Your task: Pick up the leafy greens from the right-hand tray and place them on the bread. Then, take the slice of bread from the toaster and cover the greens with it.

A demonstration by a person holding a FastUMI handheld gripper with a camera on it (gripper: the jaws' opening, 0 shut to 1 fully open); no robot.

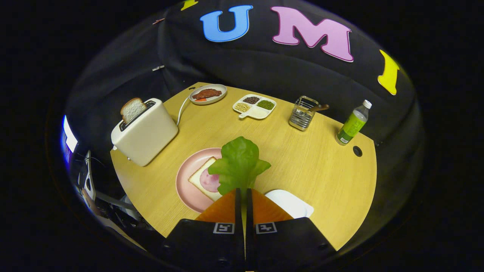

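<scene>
The gripper has its two fingers pressed nearly together, pinching the stem end of the leafy greens, which stand up just ahead of the fingertips. Below & slightly to one side sits a pink plate w/ a slice of bread topped by a round of ham. The white tray lies just beside the plate, near the fingers. To do this step well, I'd say: carry the leaf over the bread's middle, lower it, then let go so it lies flat. The toaster w/ the second slice poking out stands beyond the plate, apart from it. Farther off: a dish of meat, a divided bean dish, a metal rack, a green bottle. Nothing seems to block the path.
</scene>
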